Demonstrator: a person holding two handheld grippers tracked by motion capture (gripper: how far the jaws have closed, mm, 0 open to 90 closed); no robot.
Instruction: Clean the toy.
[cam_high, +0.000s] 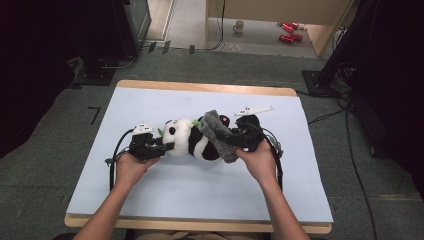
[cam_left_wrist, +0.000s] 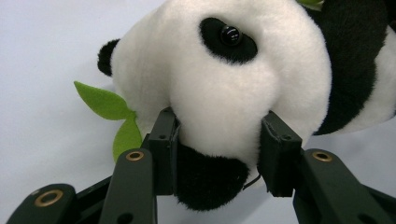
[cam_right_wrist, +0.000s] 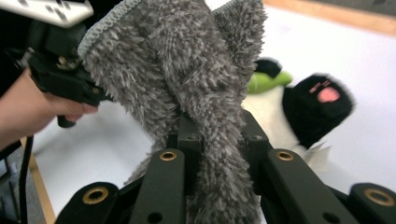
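The left tongs (cam_left_wrist: 219, 144) squeeze the toy panda's (cam_left_wrist: 224, 88) snout, hiding its mouth. The right tongs (cam_right_wrist: 217, 135) clamp a grey cloth (cam_right_wrist: 187, 70) that covers the panda's middle.

Each gripper has two black jaws with flat rectangular pads, linked by black arms carrying brass-ringed pivot holes. The left gripper (cam_high: 167, 146) and right gripper (cam_high: 231, 140) each bear a white plate and trail a black cable. Forearms are bare, unsleeved.
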